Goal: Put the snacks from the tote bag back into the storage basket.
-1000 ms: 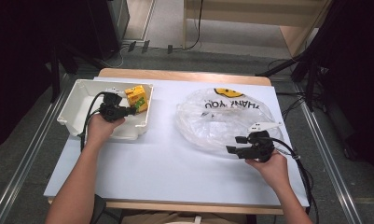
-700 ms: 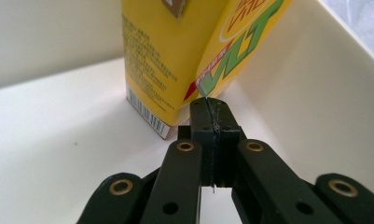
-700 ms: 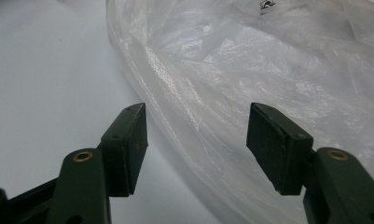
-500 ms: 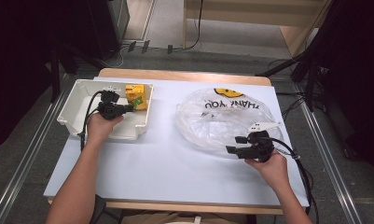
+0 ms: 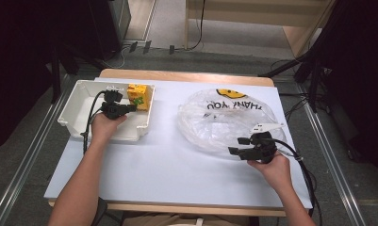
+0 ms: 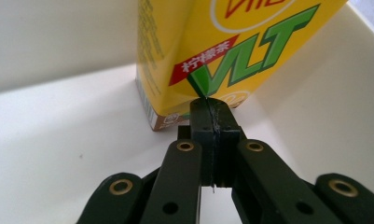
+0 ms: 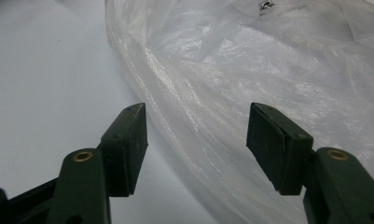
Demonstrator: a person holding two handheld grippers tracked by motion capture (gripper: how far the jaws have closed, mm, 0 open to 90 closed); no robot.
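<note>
This looks like a lab or recording room set up for capturing handling work, not a home. A small table (image 5: 177, 165) with a pale sheet over a wooden top stands alone on a grey floor (image 5: 224, 56), with metal rails (image 5: 31, 155) running along the floor past its left and right edges. Cables (image 5: 196, 28) trail over the floor beyond the far edge toward plugs. Dark stands and black drapes (image 5: 356, 70) close in both sides, and plain wooden furniture (image 5: 252, 14) stands at the back. Each hand-held gripper (image 5: 252, 147) trails its own cable, which suits a test rig.
</note>
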